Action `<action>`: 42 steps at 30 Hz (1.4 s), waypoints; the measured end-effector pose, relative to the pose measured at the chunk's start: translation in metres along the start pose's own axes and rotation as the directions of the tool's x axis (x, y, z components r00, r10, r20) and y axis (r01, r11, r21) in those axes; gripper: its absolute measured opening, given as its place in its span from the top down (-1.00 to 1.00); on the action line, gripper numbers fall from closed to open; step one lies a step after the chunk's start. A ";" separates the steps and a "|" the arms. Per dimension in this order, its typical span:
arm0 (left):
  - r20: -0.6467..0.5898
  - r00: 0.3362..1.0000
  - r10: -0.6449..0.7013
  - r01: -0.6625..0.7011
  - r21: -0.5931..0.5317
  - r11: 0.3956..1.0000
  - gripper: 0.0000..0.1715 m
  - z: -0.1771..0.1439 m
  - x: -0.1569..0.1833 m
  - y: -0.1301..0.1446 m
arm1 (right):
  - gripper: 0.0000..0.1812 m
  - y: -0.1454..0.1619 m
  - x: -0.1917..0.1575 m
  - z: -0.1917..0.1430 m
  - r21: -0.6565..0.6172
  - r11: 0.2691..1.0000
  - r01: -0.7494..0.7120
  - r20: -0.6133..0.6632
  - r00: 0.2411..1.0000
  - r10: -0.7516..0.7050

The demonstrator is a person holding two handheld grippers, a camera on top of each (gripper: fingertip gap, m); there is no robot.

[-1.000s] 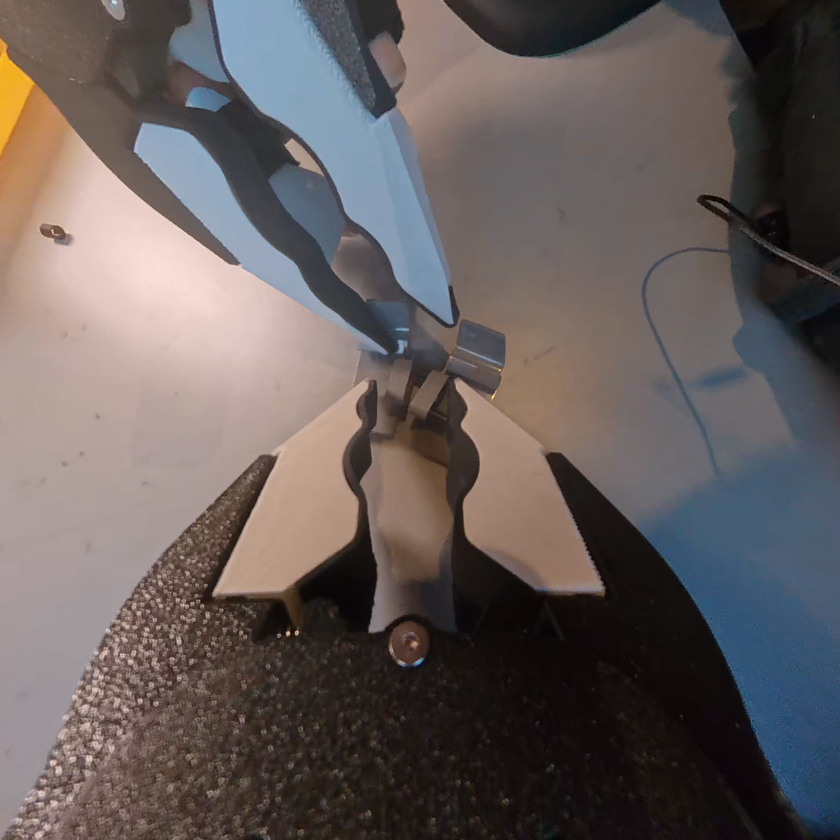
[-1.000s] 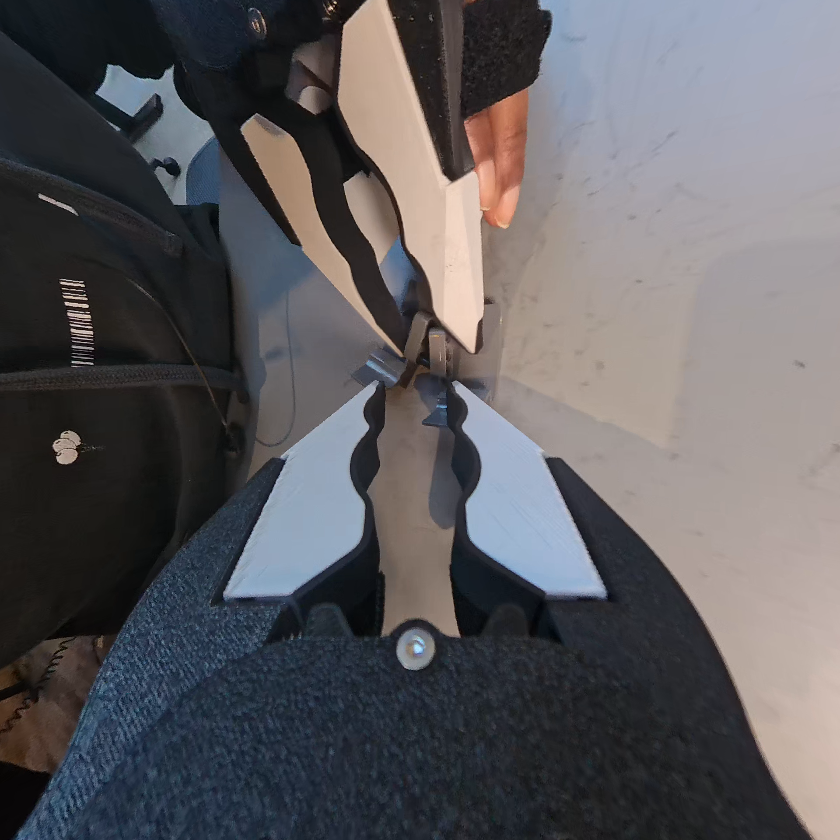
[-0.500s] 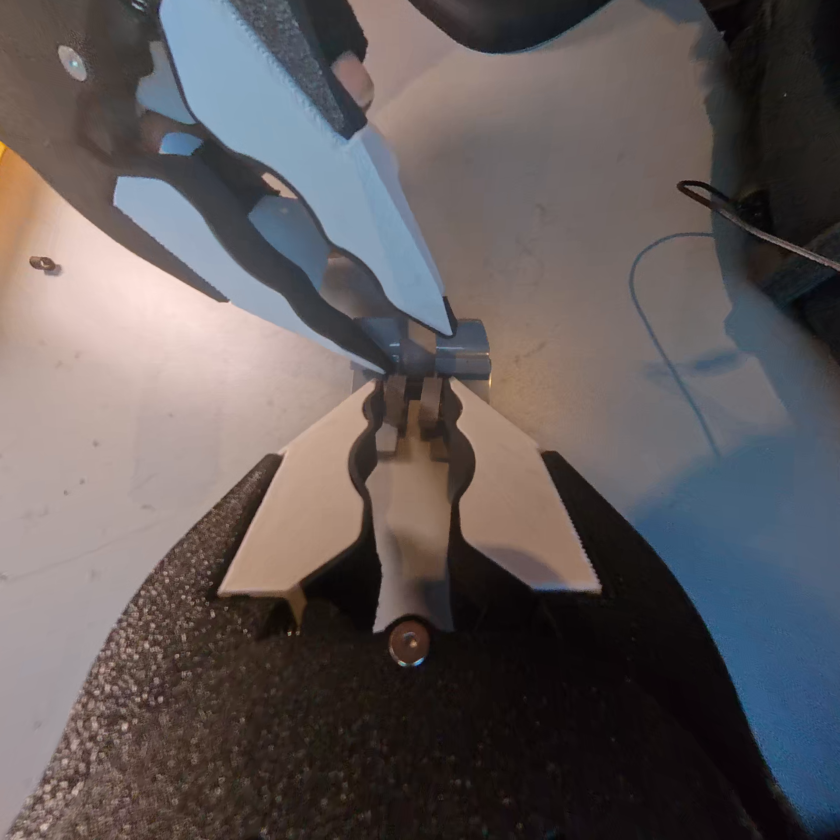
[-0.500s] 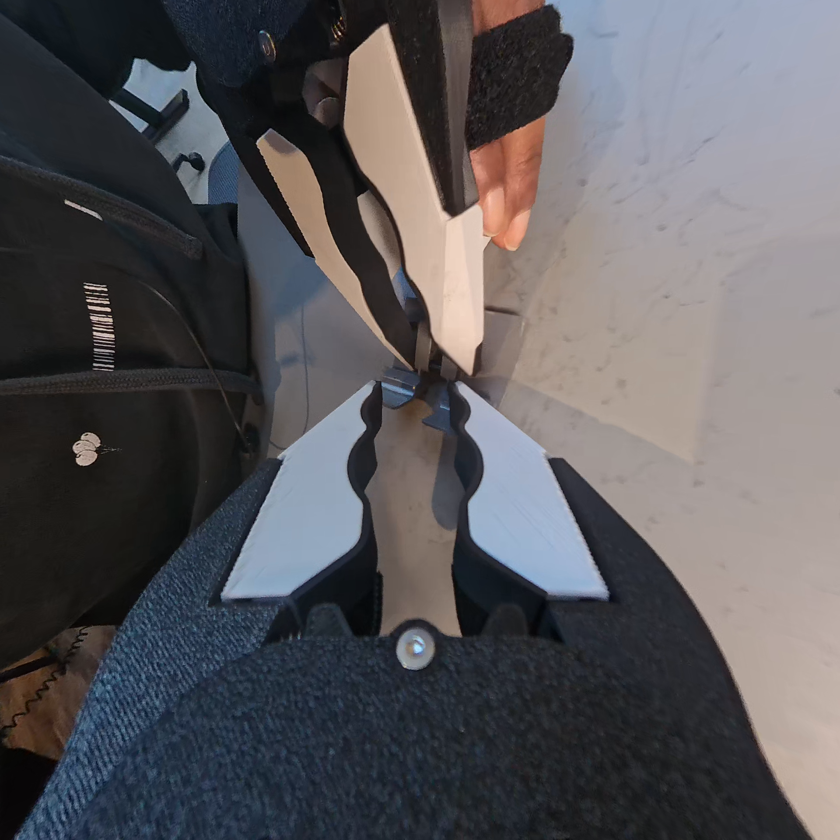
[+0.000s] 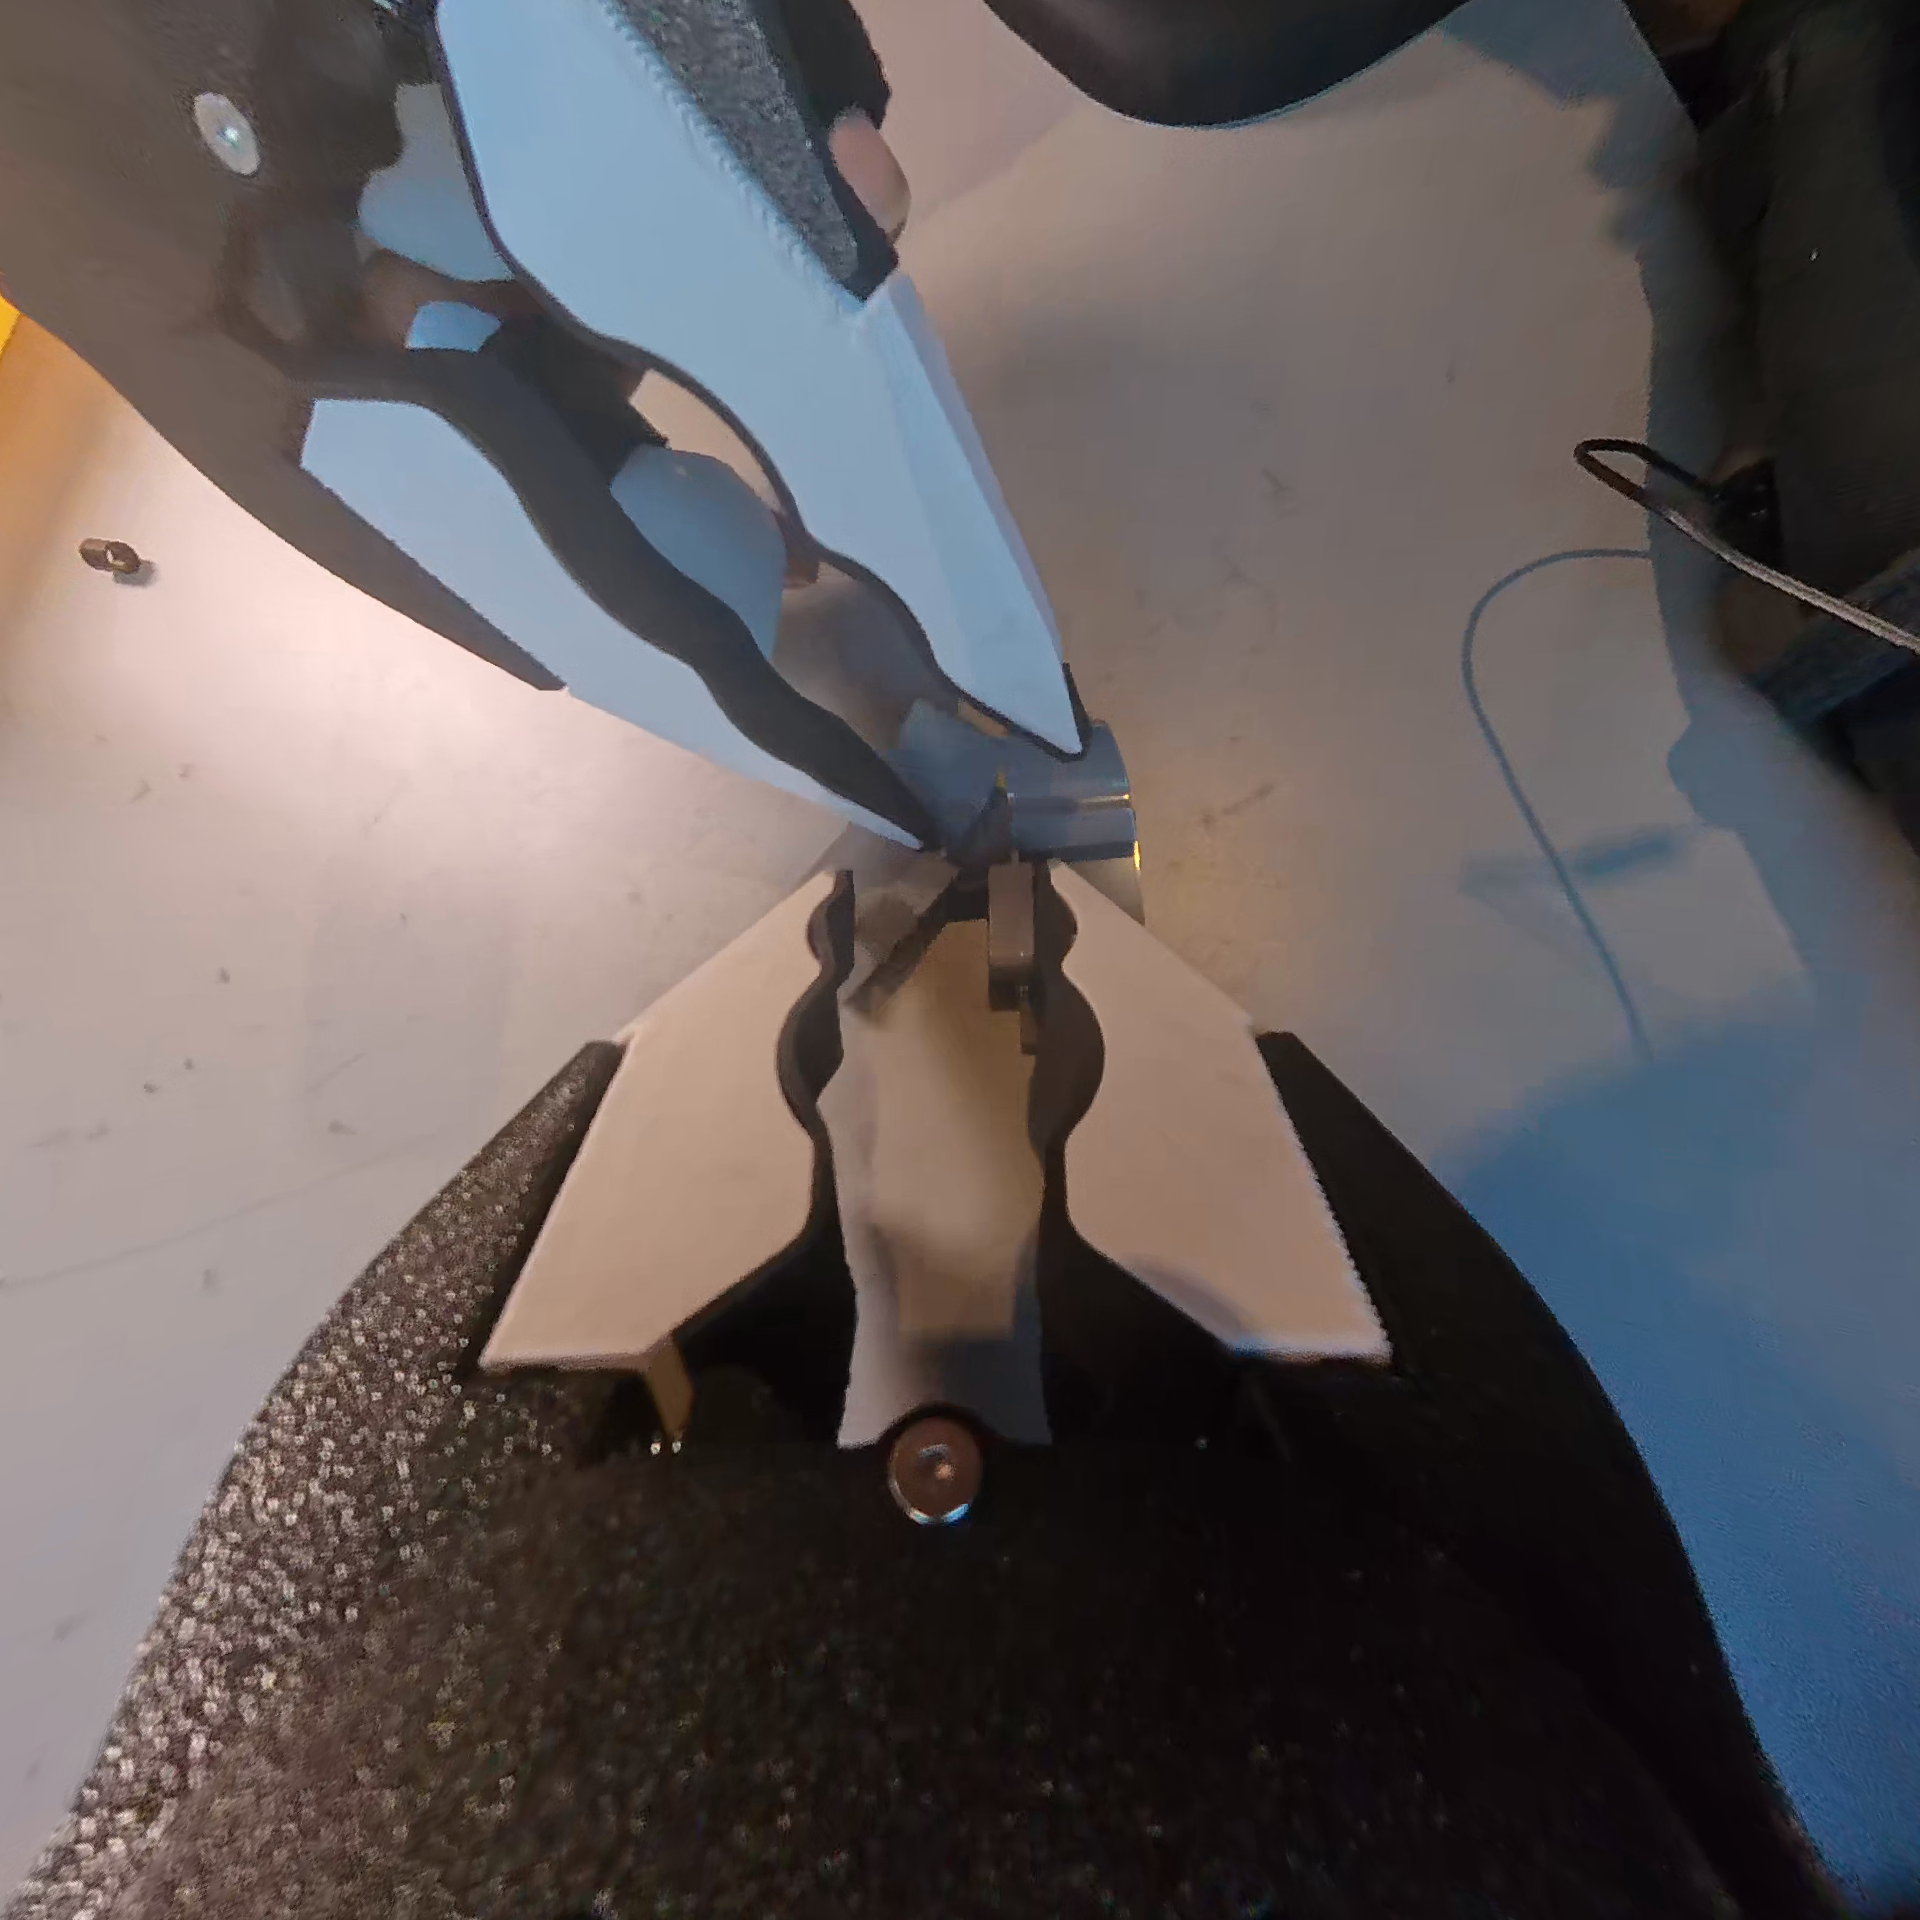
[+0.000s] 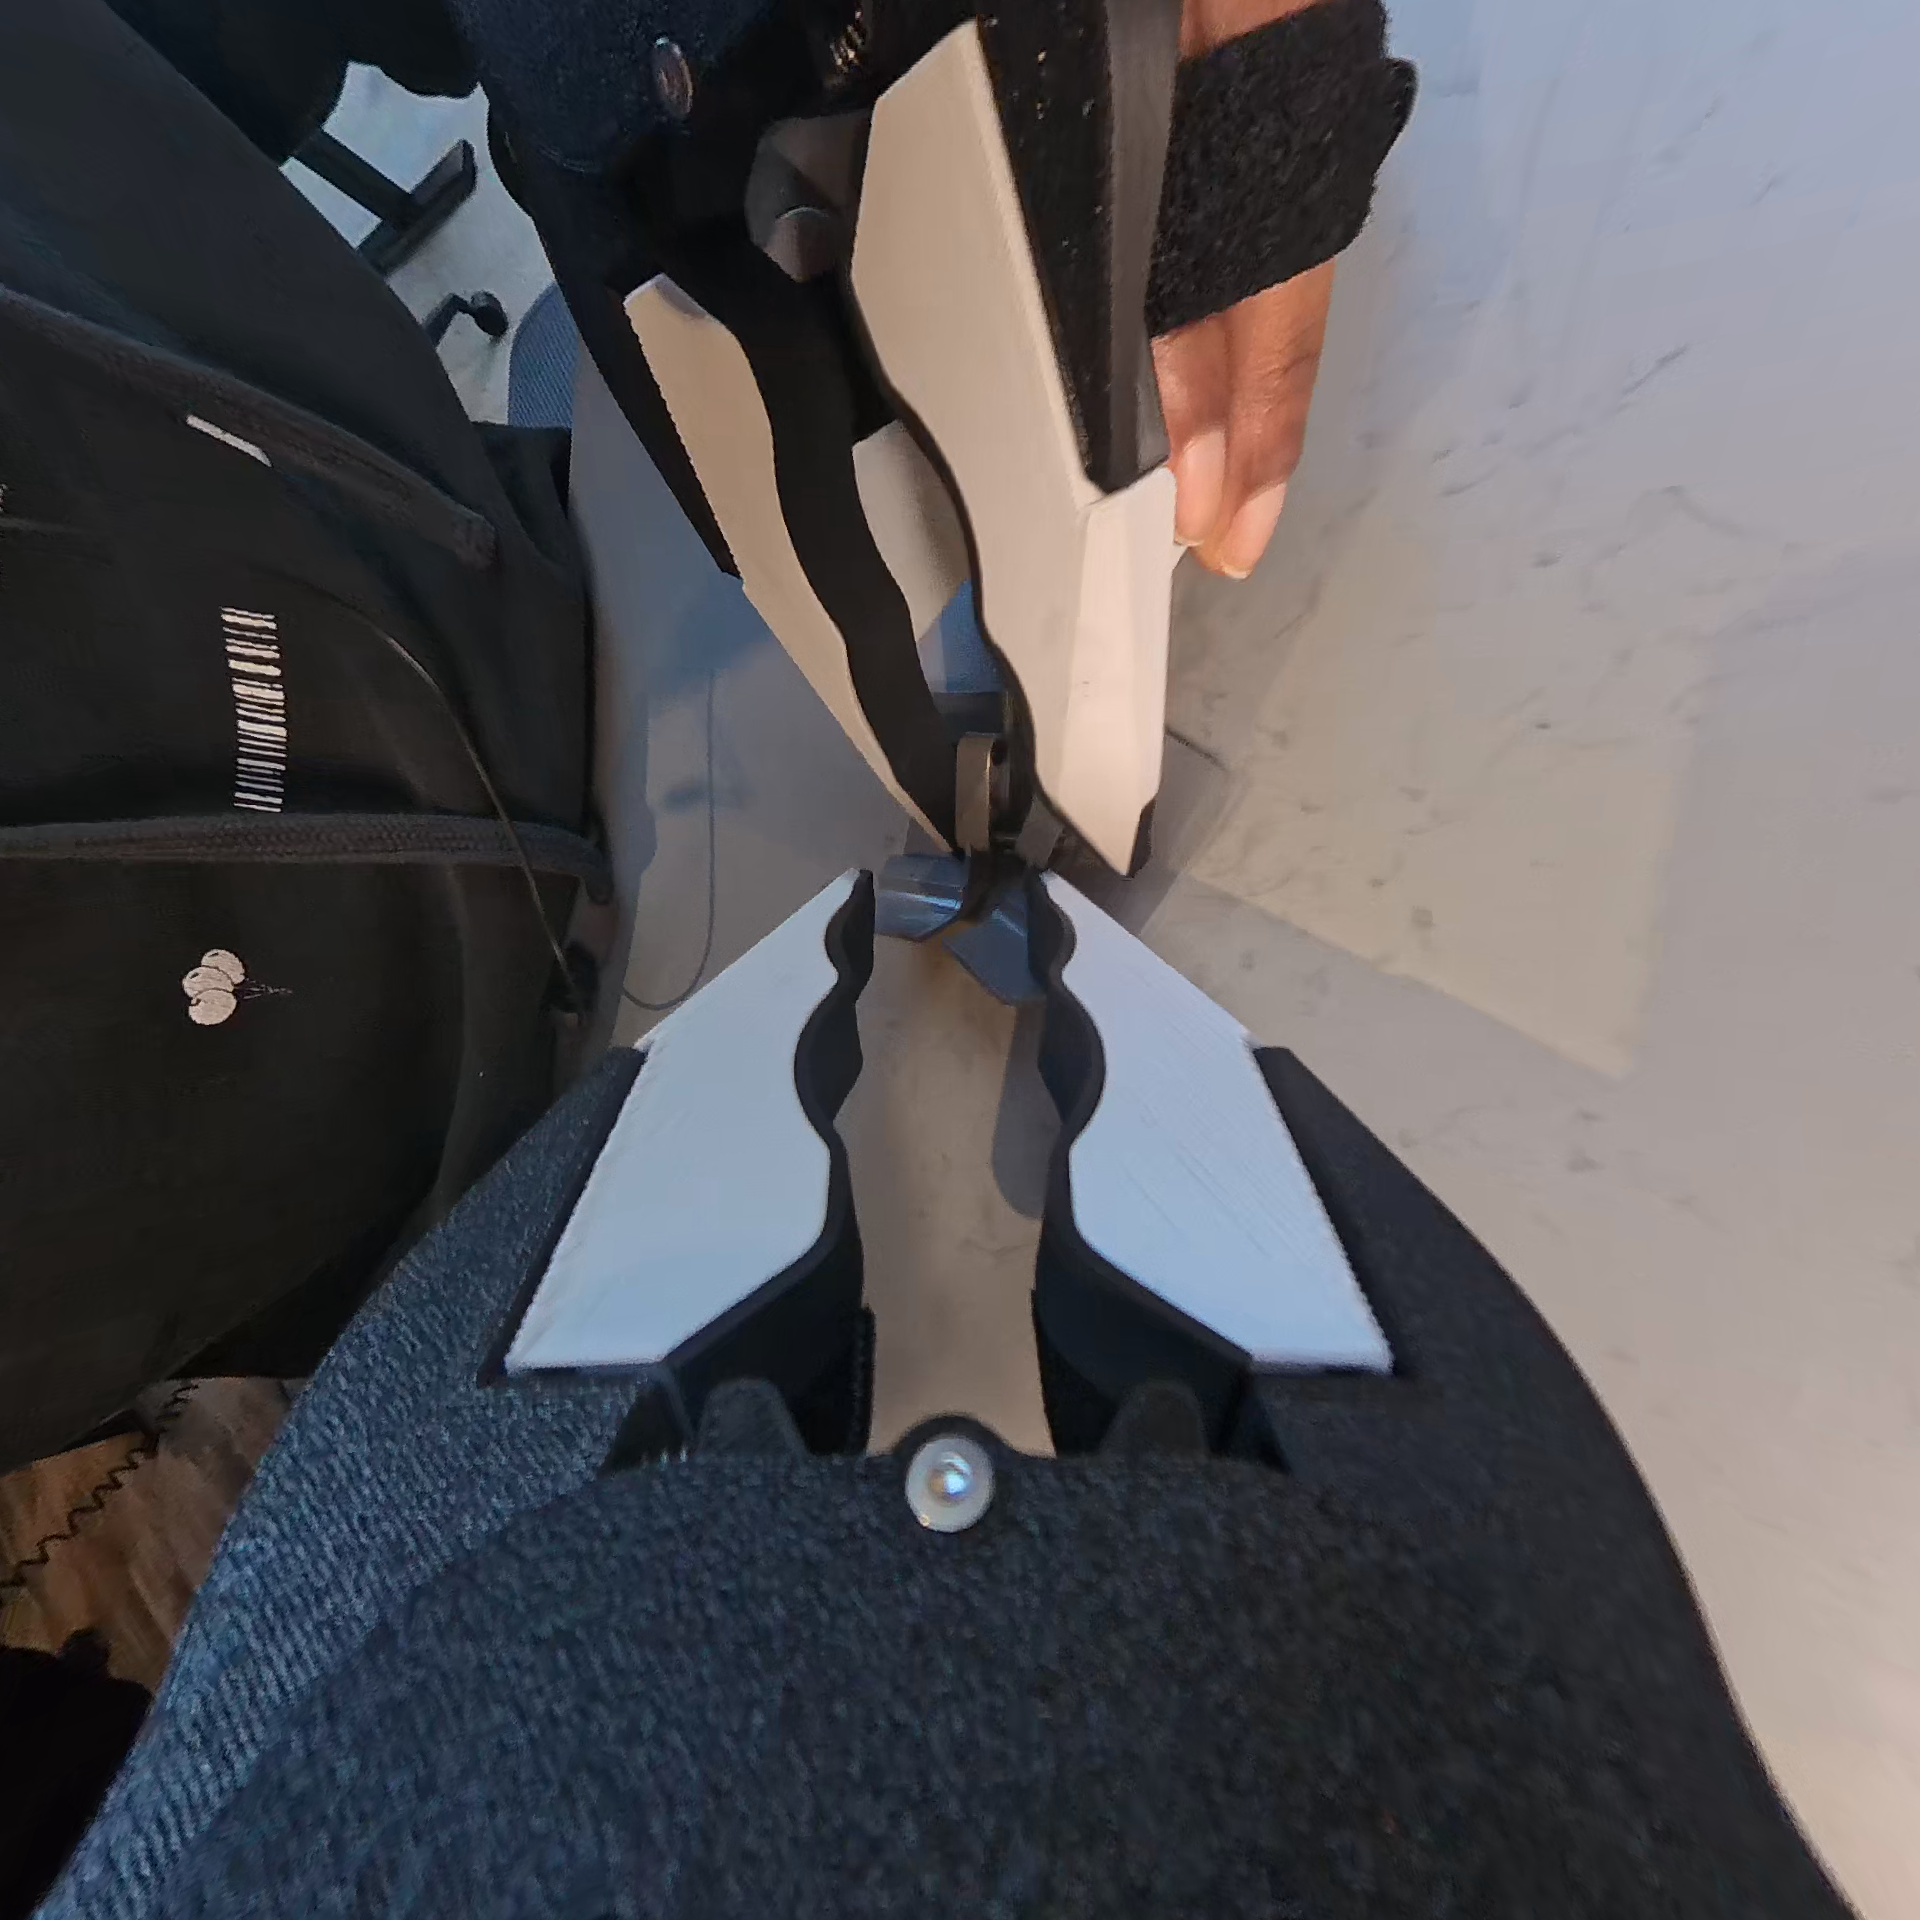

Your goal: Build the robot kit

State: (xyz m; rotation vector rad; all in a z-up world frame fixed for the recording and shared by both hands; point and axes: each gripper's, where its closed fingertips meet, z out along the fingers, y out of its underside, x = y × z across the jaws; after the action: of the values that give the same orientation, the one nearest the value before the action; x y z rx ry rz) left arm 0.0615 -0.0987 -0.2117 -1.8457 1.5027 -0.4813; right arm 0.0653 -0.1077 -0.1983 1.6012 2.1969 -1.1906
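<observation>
**Two grippers met on one binder clip**

One grey binder clip [image 5: 1060,805] was held above a pale table [image 5: 312,883] – its two wire handles were pinched between the narrowed fingers of the left gripper [image 5: 951,914], its body clamped by the right gripper [image 6: 951,909], tip to tip. One black backpack [image 6: 260,831] stood at the table's edge; one thin black cord [image 5: 1538,790] and one small dark nut [image 5: 114,558] lay well apart. The clip's far side was hidden by the fingers.
</observation>
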 end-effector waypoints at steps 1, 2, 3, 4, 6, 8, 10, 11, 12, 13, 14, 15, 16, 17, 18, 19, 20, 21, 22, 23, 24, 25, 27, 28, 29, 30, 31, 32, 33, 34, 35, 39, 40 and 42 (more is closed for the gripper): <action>-0.003 1.000 -0.006 0.006 -0.004 1.000 0.60 0.000 0.000 0.001 | 0.68 0.001 -0.001 0.000 -0.006 1.000 0.007 0.002 1.000 -0.007; -0.011 1.000 -0.014 0.013 -0.006 1.000 0.61 -0.001 0.001 0.001 | 0.68 0.000 -0.001 0.000 -0.008 1.000 0.013 0.002 1.000 -0.013; -0.021 1.000 -0.022 0.022 -0.008 1.000 0.61 -0.001 0.001 0.001 | 0.68 0.000 -0.001 0.001 -0.010 1.000 0.016 0.003 1.000 -0.016; -0.029 0.999 -0.028 0.027 -0.008 1.000 0.62 -0.001 0.002 0.002 | 0.68 0.000 -0.001 0.001 -0.012 1.000 0.019 0.004 1.000 -0.019; -0.030 0.999 -0.030 0.030 -0.008 1.000 0.64 -0.001 0.001 0.002 | 0.68 0.000 -0.001 0.000 -0.016 0.999 0.028 0.005 1.000 -0.028; -0.027 0.999 -0.026 0.025 -0.012 1.000 0.66 -0.002 0.002 0.003 | 0.69 0.000 0.000 -0.001 -0.017 0.999 0.033 0.004 0.999 -0.033; -0.031 0.999 -0.019 0.019 -0.016 1.000 0.70 -0.002 0.003 0.003 | 0.69 0.000 0.001 -0.001 -0.020 0.999 0.035 0.003 0.999 -0.035; -0.035 0.999 -0.016 0.015 -0.015 1.000 0.73 -0.002 0.004 0.003 | 0.69 0.000 0.001 -0.001 -0.018 0.999 0.037 0.001 0.999 -0.037; -0.037 0.999 -0.016 0.015 -0.010 1.000 0.73 -0.001 0.005 0.002 | 0.68 -0.001 0.002 -0.001 -0.012 0.999 0.038 -0.005 0.999 -0.038; -0.035 0.999 -0.018 0.018 -0.002 1.000 0.73 0.000 0.006 0.001 | 0.69 -0.001 0.002 -0.001 -0.012 0.999 0.037 -0.005 0.999 -0.037; -0.035 0.999 -0.019 0.019 0.003 1.000 0.73 0.000 0.006 0.001 | 0.69 -0.001 0.001 -0.001 -0.011 0.999 0.037 0.003 0.999 -0.037; -0.037 0.999 -0.020 0.020 0.003 1.000 0.73 0.000 0.006 0.001 | 0.69 -0.001 0.001 0.000 -0.008 0.999 0.039 0.002 0.999 -0.039; -0.039 0.999 -0.023 0.023 0.002 1.000 0.73 0.000 0.006 0.001 | 0.69 -0.001 0.001 0.000 -0.005 0.999 0.039 0.001 0.999 -0.039; -0.040 0.999 -0.026 0.026 0.002 1.000 0.73 0.000 0.006 0.001 | 0.69 -0.001 0.001 0.000 -0.002 0.999 0.039 -0.001 0.999 -0.039; -0.040 0.999 -0.029 0.029 0.002 1.000 0.73 0.000 0.006 0.001 | 0.69 -0.001 0.001 0.000 0.002 0.999 0.039 -0.002 0.999 -0.039; -0.039 0.999 -0.030 0.030 0.002 1.000 0.73 0.000 0.006 0.001 | 0.69 -0.001 0.001 0.000 0.006 0.999 0.038 -0.003 0.999 -0.038; -0.036 0.999 -0.029 0.029 0.002 1.000 0.73 0.001 0.006 0.001 | 0.69 -0.001 0.000 0.000 0.010 0.999 0.037 -0.002 0.999 -0.037; -0.035 0.999 -0.027 0.027 0.003 1.000 0.73 0.001 0.006 0.001 | 0.69 -0.001 0.000 0.000 0.015 0.999 0.037 -0.001 0.999 -0.037; -0.036 0.999 -0.026 0.026 0.001 1.000 0.73 0.001 0.006 0.001 | 0.69 -0.001 0.000 0.000 0.020 0.999 0.037 0.001 0.999 -0.037; -0.037 0.999 -0.023 0.023 -0.002 1.000 0.74 0.001 0.006 0.001 | 0.69 -0.001 0.000 0.000 0.025 0.999 0.040 0.004 0.999 -0.040; -0.036 0.999 -0.016 0.016 -0.005 1.000 0.74 0.001 0.006 0.000 | 0.69 -0.001 0.000 0.000 0.028 0.999 0.042 0.006 0.999 -0.043; -0.031 0.999 -0.008 0.007 -0.011 1.000 0.74 0.001 0.006 0.000 | 0.69 -0.001 0.000 0.000 0.030 0.999 0.041 0.008 0.999 -0.041; -0.023 1.000 0.002 -0.003 -0.017 1.000 0.74 0.001 0.006 0.000 | 0.69 -0.001 0.000 -0.001 0.031 0.999 0.036 0.008 0.999 -0.036; -0.021 1.000 0.000 0.000 -0.013 1.000 0.74 0.002 0.006 0.000 | 0.69 0.000 0.000 0.000 0.030 0.999 0.036 0.002 0.999 -0.037; -0.018 1.000 -0.005 0.005 -0.008 1.000 0.74 0.002 0.006 0.000 | 0.68 0.000 0.000 0.000 0.028 0.999 0.038 -0.004 0.999 -0.037; -0.014 1.000 -0.008 0.008 -0.005 1.000 0.74 0.002 0.006 0.000 | 0.68 0.000 -0.001 0.000 0.028 0.999 0.038 -0.011 0.999 -0.038; -0.007 1.000 -0.007 0.007 -0.004 1.000 0.74 0.002 0.005 0.000 | 0.68 0.000 -0.001 0.000 0.030 0.999 0.038 -0.020 0.999 -0.037; 0.000 1.000 -0.005 0.005 -0.005 1.000 0.74 0.002 0.005 0.000 | 0.69 0.000 0.000 0.000 0.034 0.999 0.034 -0.027 0.999 -0.033; 0.007 1.000 -0.004 0.004 -0.005 1.000 0.74 0.002 0.005 0.000 | 0.69 0.000 0.000 0.000 0.040 0.999 0.031 -0.033 0.999 -0.030; 0.013 1.000 -0.003 0.003 -0.004 1.000 0.74 0.002 0.005 0.000 | 0.70 0.000 0.000 0.000 0.049 0.998 0.027 -0.042 0.999 -0.025; 0.015 1.000 -0.006 0.006 0.001 1.000 0.74 0.002 0.006 -0.001 | 0.72 0.000 0.001 0.000 0.058 0.998 0.020 -0.050 0.999 -0.017; -0.003 1.000 -0.005 0.005 0.024 1.000 0.74 0.004 0.009 -0.003 | 0.76 0.002 0.000 0.001 0.073 0.996 0.045 -0.082 0.996 -0.039; -0.012 1.000 0.000 0.000 0.026 1.000 0.74 0.004 0.010 -0.004 | 0.77 0.003 -0.001 0.001 0.070 0.996 0.050 -0.080 0.996 -0.045; 0.025 1.000 0.015 -0.016 0.027 1.000 0.80 0.006 0.005 -0.005 | 0.96 0.004 -0.010 0.003 0.073 0.995 0.066 -0.034 0.997 -0.063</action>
State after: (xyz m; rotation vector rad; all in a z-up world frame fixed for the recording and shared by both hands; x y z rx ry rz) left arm 0.0704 -0.1014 -0.2126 -1.8116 1.4853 -0.4676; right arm 0.0722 -0.1166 -0.1969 1.5992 2.2657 -1.2869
